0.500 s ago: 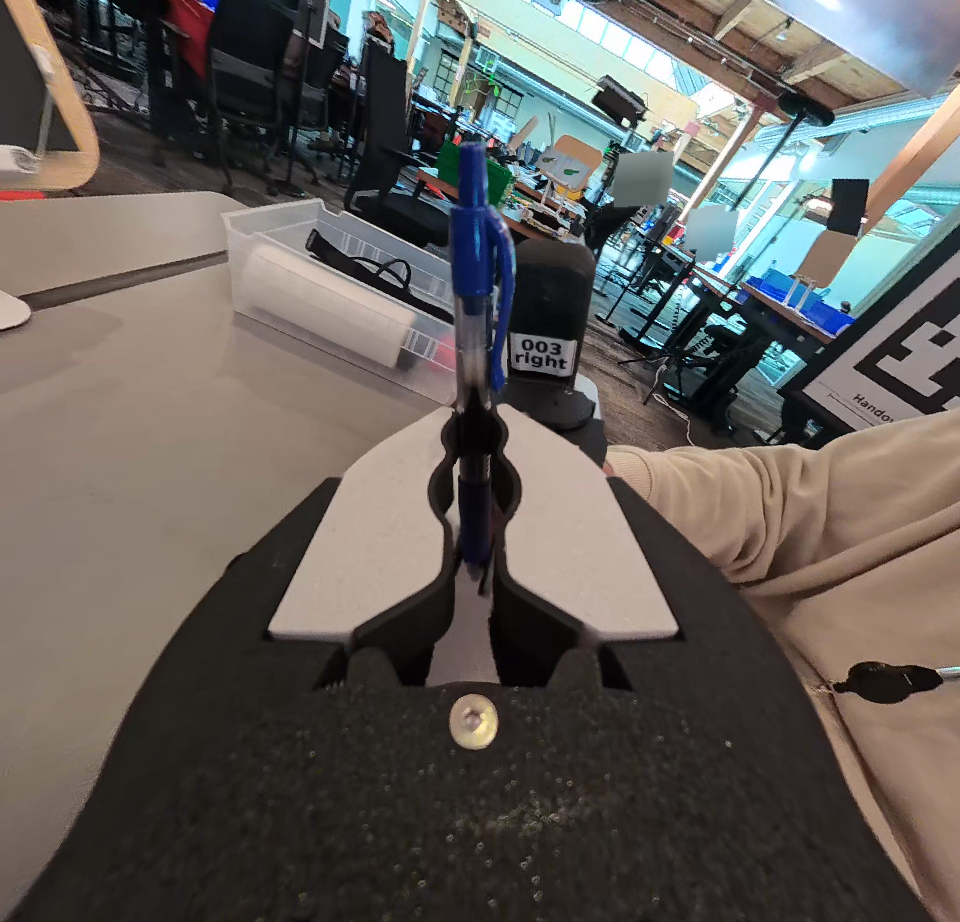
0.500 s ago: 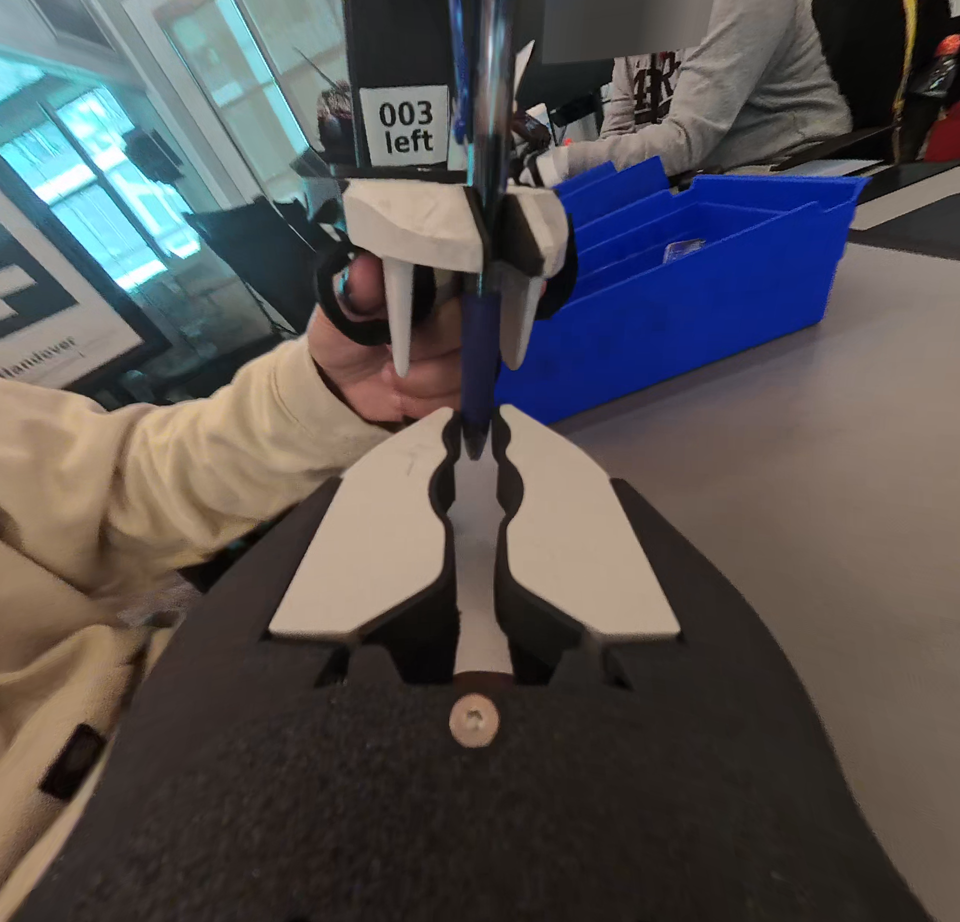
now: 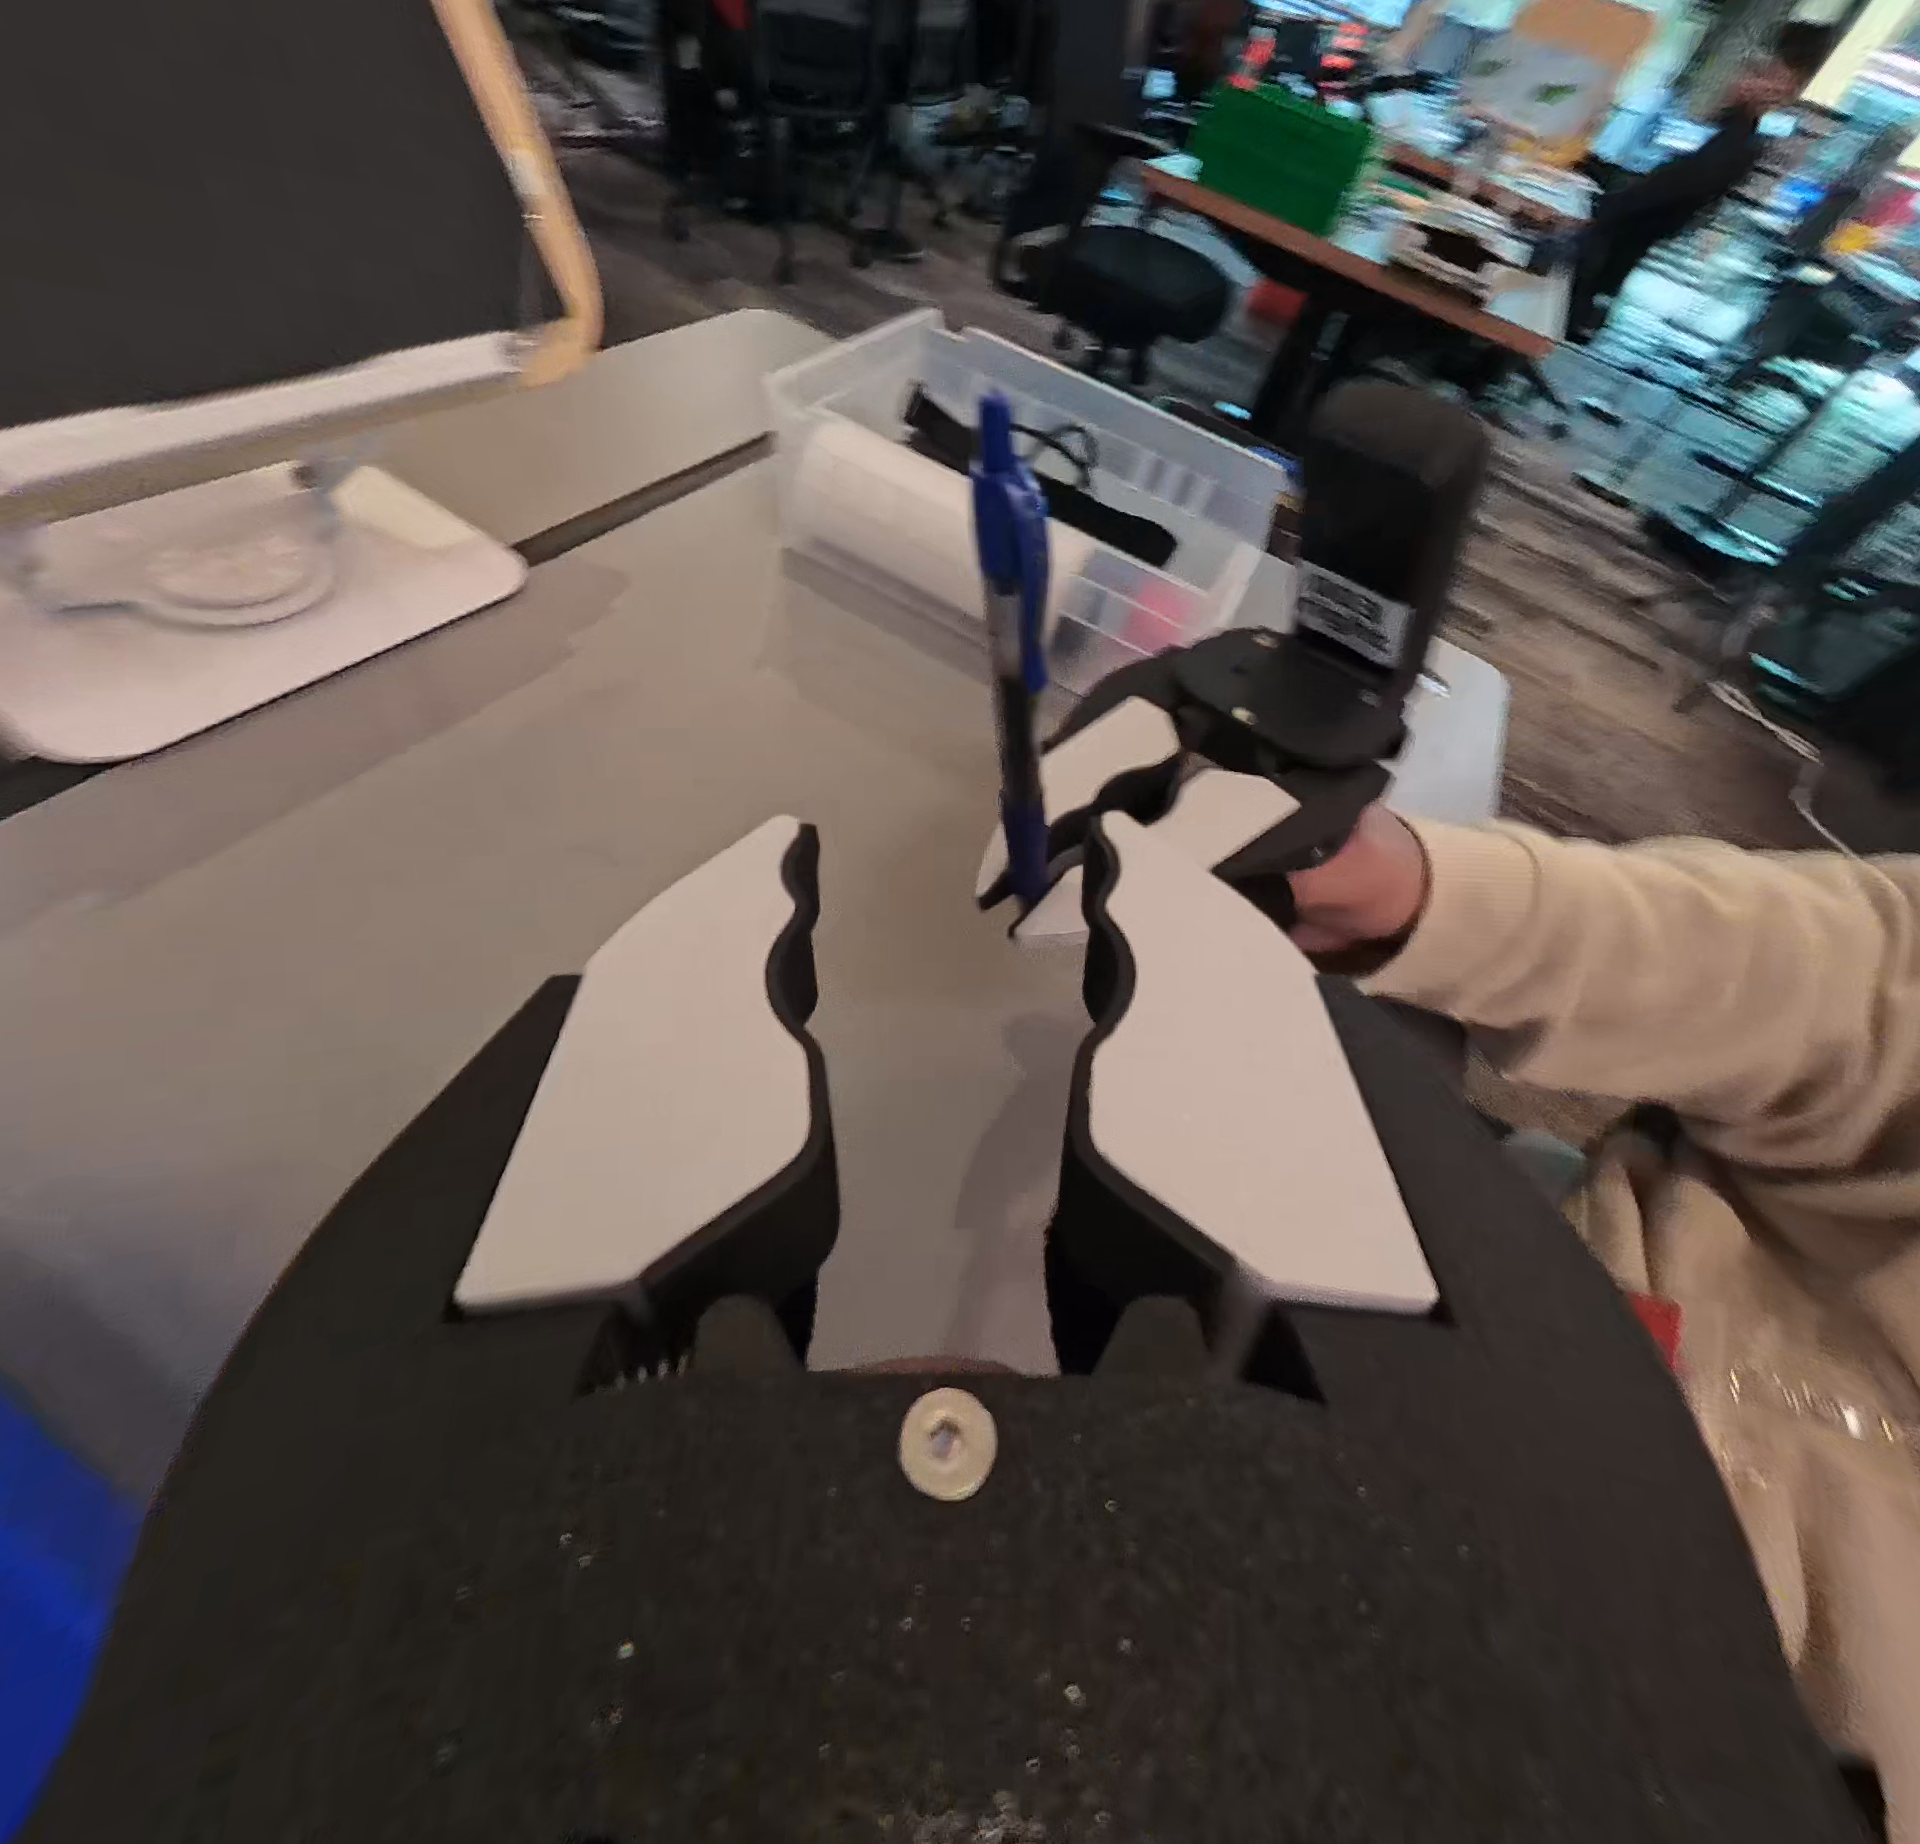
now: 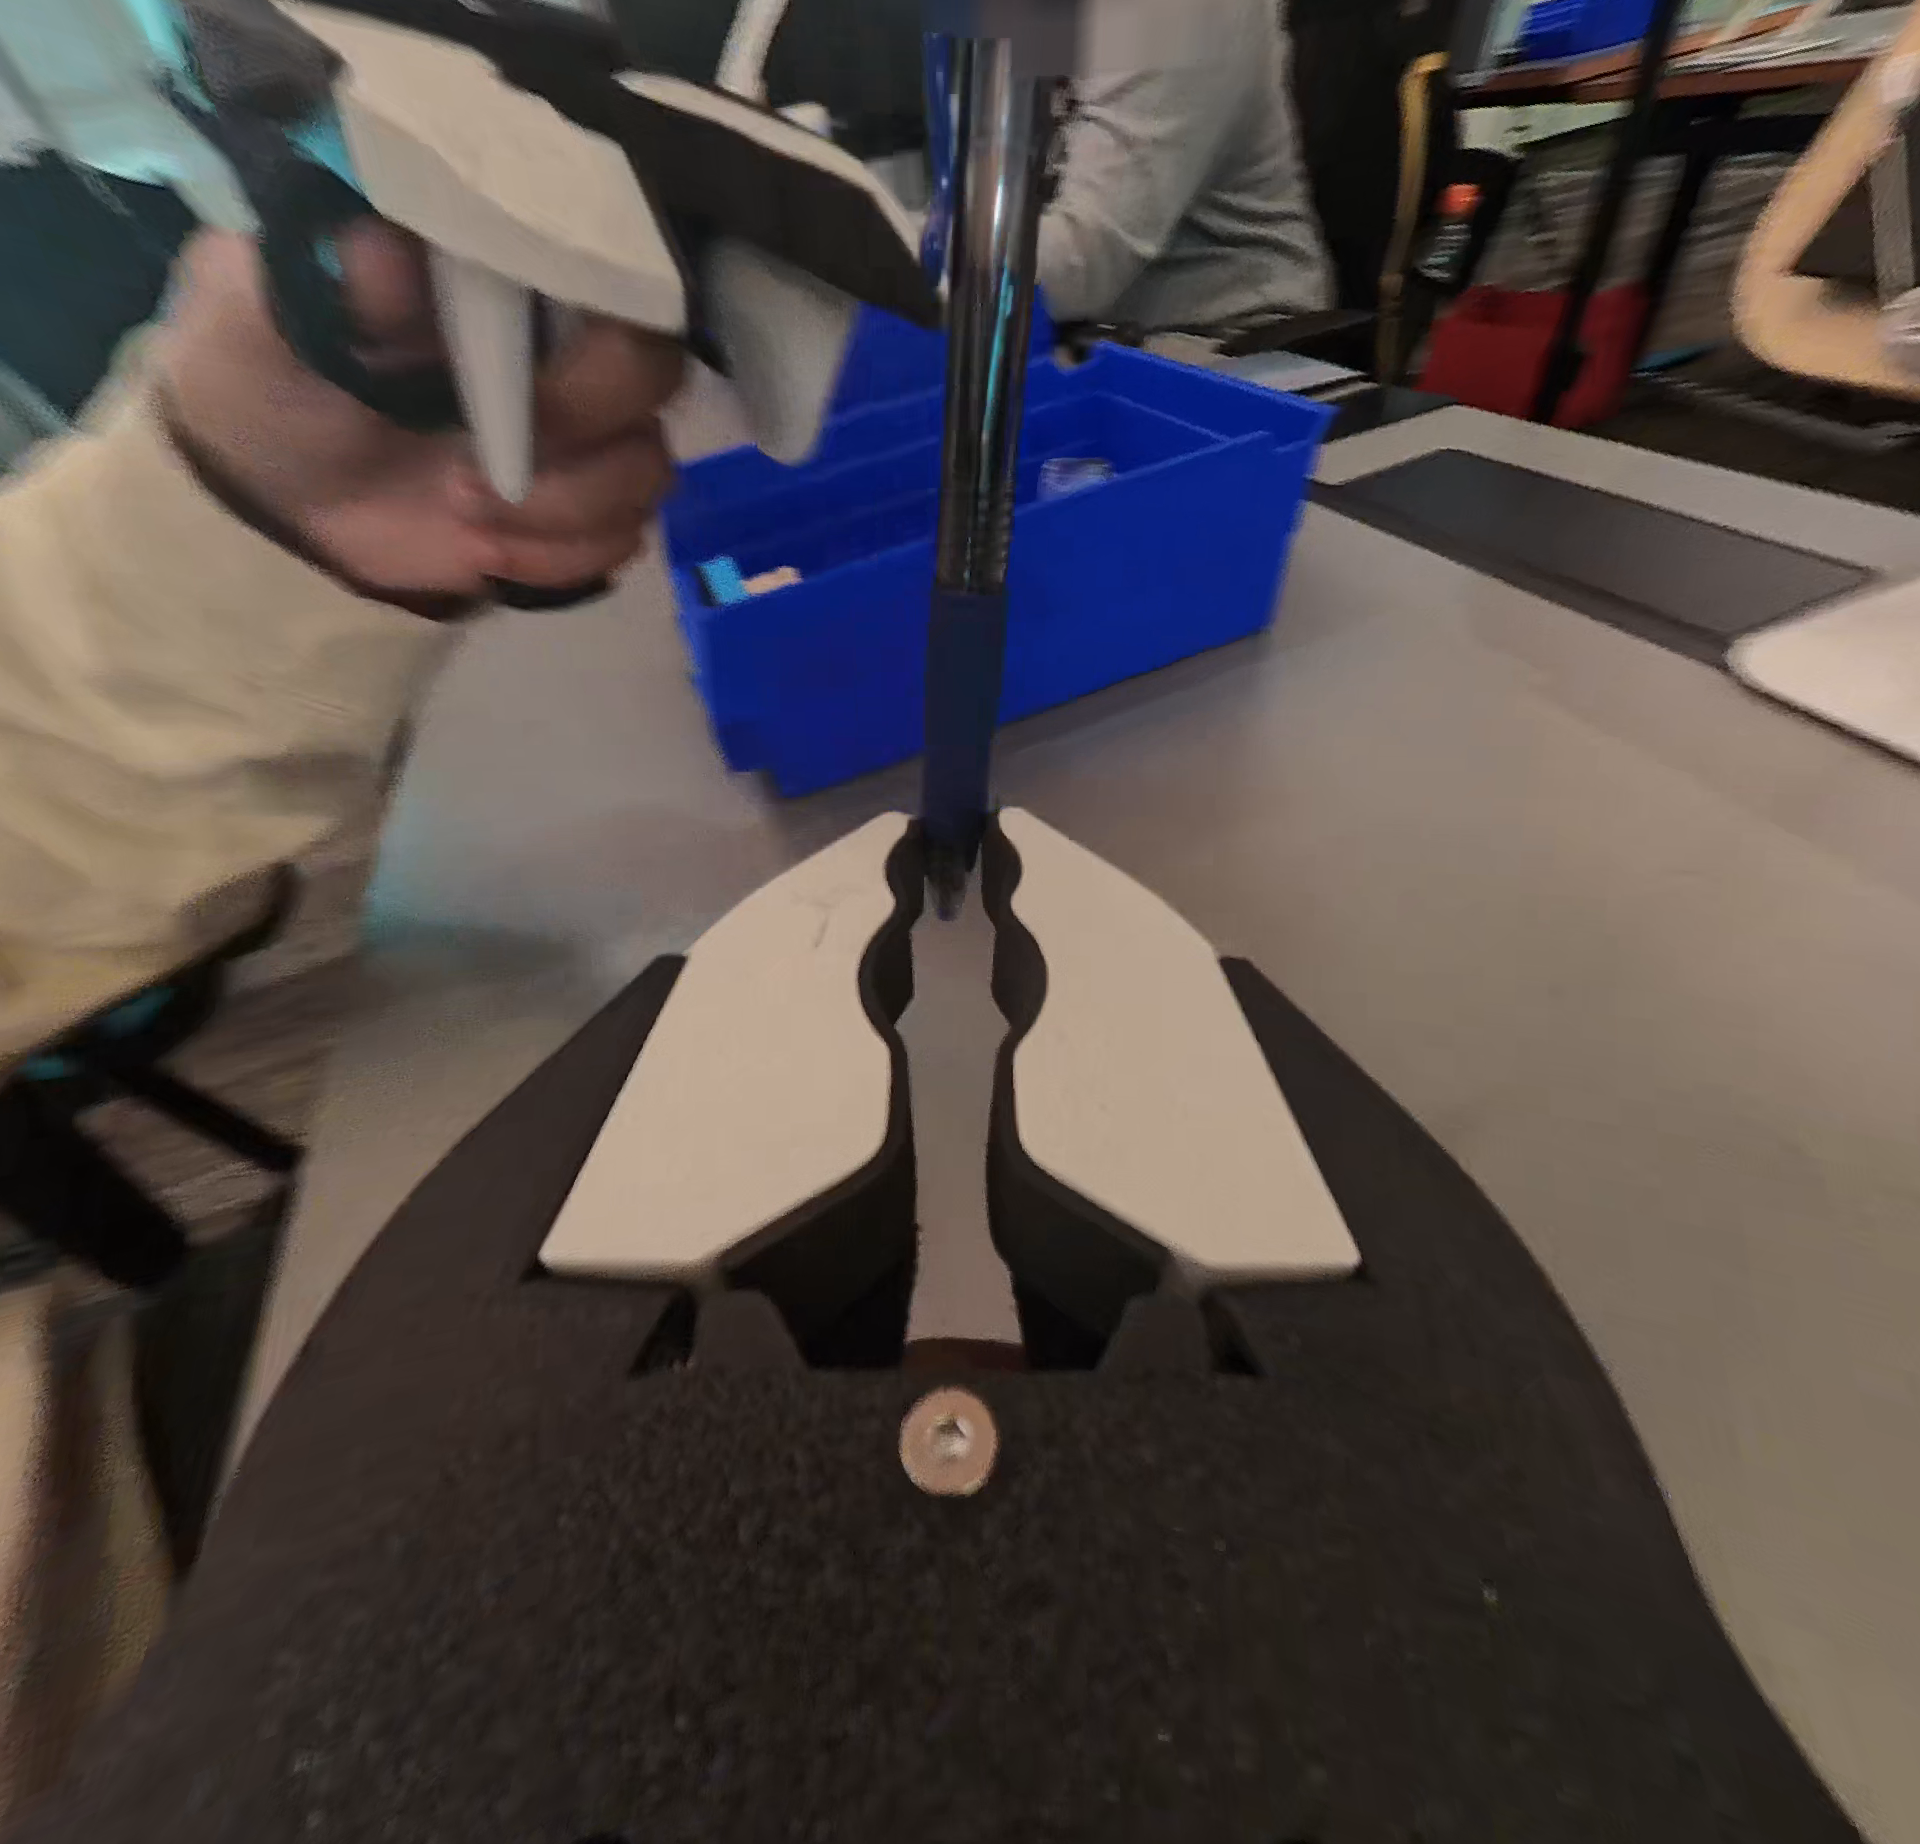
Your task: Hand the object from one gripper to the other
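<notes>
A blue pen with a clear barrel (image 3: pixel 1006 641) stands upright, its lower blue grip pinched between the tips of my right gripper (image 4: pixel 948 849), which is shut on it. In the right wrist view the pen (image 4: pixel 971 423) rises straight up from the fingertips. My left gripper (image 3: pixel 951 849) is open and empty, its white fingers (image 3: pixel 686 1046) spread wide, just left of and nearer than the pen. The right gripper (image 3: pixel 1039 875) shows in the left wrist view, held by a hand in a cream sleeve. The left gripper (image 4: pixel 634 423) shows blurred at the upper left of the right wrist view.
A grey table (image 3: pixel 312 963) lies below both grippers. A clear plastic bin (image 3: pixel 1174 516) with a white roll stands behind the pen. A white monitor stand (image 3: pixel 260 599) is at the far left. A blue bin (image 4: pixel 1122 589) sits behind the pen in the right wrist view. A person sits beyond. Spacing between my two grippers at the tips: around 9 cm.
My left gripper has opened, let go of the pen and drawn back to the left. My right gripper has closed on the pen's lower end and now holds it alone.
</notes>
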{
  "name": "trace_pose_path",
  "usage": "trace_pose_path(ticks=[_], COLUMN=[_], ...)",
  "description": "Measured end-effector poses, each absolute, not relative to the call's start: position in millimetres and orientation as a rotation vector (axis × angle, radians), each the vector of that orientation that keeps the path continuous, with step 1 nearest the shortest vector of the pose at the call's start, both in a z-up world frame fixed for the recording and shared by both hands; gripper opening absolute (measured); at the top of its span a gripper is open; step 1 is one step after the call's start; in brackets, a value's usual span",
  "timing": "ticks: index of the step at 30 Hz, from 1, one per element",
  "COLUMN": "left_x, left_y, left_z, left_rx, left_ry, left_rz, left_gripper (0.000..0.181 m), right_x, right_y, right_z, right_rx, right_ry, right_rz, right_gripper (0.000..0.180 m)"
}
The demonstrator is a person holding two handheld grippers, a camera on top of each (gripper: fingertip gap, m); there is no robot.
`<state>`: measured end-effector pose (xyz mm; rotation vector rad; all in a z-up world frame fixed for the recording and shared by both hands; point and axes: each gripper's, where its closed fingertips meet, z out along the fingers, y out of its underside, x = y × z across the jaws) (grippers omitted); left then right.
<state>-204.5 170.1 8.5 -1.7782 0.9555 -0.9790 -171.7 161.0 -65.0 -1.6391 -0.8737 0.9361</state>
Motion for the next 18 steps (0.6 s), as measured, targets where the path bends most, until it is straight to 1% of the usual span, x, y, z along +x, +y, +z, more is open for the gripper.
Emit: trace_pose_path(ticks=[4,7,11,14,16,17,18], left_x=[-210.7,-199.1,-191.0,-196.6,-198.1,-199.2,-201.2], left_y=[186.5,181.3,175.4,170.8,164.2,162.1,162.0], left_z=[23.4,34.2,26.3,14.2,9.9,6.0,2.3], left_rx=[-1.828,-1.783,-1.837,-1.935,-1.967,-1.987,-2.003], left_ry=[0.697,0.611,0.685,0.782,0.847,0.879,0.906], left_rz=[-0.917,-0.953,-0.879,-0.84,-0.87,-0.869,-0.849], left_gripper=[0.05,0.049,0.046,0.045,0.038,0.037,0.032], right_x=[-150.5,-147.5,-150.7,-147.6,-146.4,-145.8,-146.8], right_y=[185.9,188.8,186.5,186.6,186.3,186.0,185.0], right_z=[-70.6,-72.5,-73.6,-68.9,-65.8,-63.3,-62.0], right_rx=[-1.683,-1.687,-1.611,-1.543,-1.492,-1.462,-1.437], right_ry=[-0.773,-0.758,-0.906,-0.975,-1.016,-1.03,-1.046], right_rz=[0.572,0.389,0.056,-0.096,-0.173,-0.214,-0.238], right_gripper=[0.01,0.01,0.01,0.01,0.01,0.01,0.01])
